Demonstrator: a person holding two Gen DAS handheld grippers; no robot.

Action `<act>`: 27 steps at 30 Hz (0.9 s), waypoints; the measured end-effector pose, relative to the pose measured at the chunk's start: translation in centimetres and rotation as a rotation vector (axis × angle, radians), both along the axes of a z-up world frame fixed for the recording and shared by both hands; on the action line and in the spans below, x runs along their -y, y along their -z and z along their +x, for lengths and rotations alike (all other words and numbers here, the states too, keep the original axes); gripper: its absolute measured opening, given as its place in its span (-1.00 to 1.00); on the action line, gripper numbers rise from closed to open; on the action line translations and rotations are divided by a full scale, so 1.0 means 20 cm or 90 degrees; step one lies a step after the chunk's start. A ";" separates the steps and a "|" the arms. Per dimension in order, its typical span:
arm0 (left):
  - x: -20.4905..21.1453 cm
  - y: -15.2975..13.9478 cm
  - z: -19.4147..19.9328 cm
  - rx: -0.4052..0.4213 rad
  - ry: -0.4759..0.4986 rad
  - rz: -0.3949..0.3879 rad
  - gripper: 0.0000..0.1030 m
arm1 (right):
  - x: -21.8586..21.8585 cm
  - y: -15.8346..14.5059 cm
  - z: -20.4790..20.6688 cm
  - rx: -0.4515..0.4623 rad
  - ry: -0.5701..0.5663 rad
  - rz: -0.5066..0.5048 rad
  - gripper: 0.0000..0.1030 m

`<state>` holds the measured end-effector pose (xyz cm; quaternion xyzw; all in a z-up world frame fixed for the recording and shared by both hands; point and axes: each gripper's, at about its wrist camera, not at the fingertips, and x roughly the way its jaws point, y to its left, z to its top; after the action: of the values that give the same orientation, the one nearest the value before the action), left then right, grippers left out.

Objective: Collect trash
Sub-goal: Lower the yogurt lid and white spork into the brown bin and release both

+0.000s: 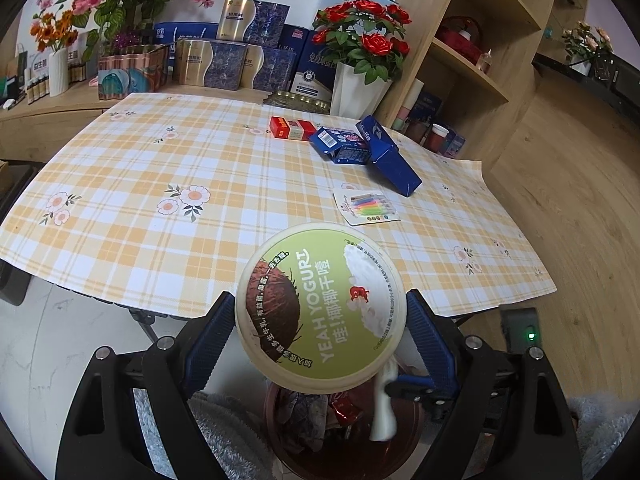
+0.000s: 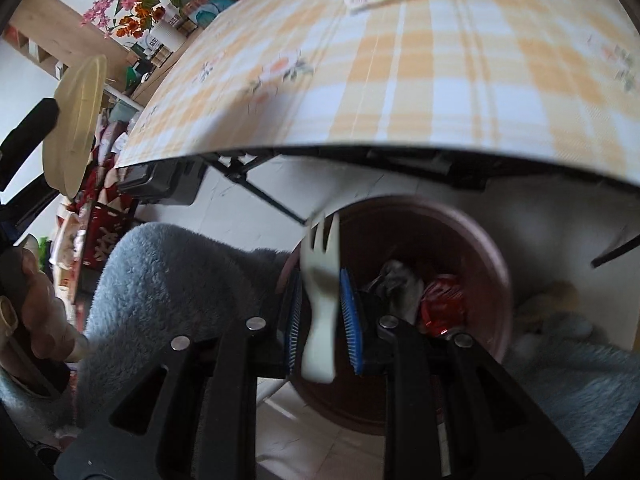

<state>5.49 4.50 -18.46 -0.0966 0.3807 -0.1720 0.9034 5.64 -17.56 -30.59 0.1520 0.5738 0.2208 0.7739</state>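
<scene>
Already the job looks partly done: the brown bin [image 2: 420, 304] on the floor below the near edge of the worktop [image 1: 160, 208] holds crumpled wrappers, one red and shiny, and both claws carry more trash toward it. The left claw [image 1: 320, 316] grips the yogurt tub [image 1: 320, 308] across its width, blue pads pressed on either side; the tub sits above the bin, its printed lid facing the camera, so its short axis points up toward the lens and slightly toward the far side. The right claw [image 2: 320, 312] is nearly closed on a white plastic fork [image 2: 320, 292], clamped around the handle. The fork's long axis runs along the claw's fingers, tines pointing away toward the bin's far rim, handle end toward the camera. This view is blurred, so whether the tines are over the bin's mouth or just short of it I cannot say for sure.

Left on the worktop, toward the far right: a red carton [image 1: 290, 128], two blue cartons [image 1: 344, 146], and a card of coloured candles [image 1: 366, 208]. Those probably remain to collect.
</scene>
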 end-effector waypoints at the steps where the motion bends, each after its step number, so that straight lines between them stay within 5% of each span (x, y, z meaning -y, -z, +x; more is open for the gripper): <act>1: 0.00 0.00 0.00 0.000 -0.001 -0.001 0.61 | 0.00 0.01 0.00 -0.008 -0.002 0.011 -0.54; 7: 0.00 0.00 0.00 -0.001 0.001 0.000 0.61 | 0.00 0.00 0.01 -0.007 -0.003 0.012 -0.45; 11: 0.02 0.01 -0.01 -0.002 0.011 0.006 0.61 | 0.08 -0.12 0.00 0.064 0.029 -0.028 0.27; 16: 0.10 0.04 -0.04 -0.007 0.052 0.032 0.61 | 0.18 -0.25 -0.05 0.154 0.044 -0.081 0.81; 27: 0.29 0.25 -0.15 -0.014 0.119 0.070 0.63 | 0.41 -0.34 -0.27 0.319 0.096 -0.211 0.89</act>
<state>2.52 -1.34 -23.39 -0.0129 0.4065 -0.2332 0.8833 0.28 -25.77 -23.88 0.0066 0.3805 0.0966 0.9197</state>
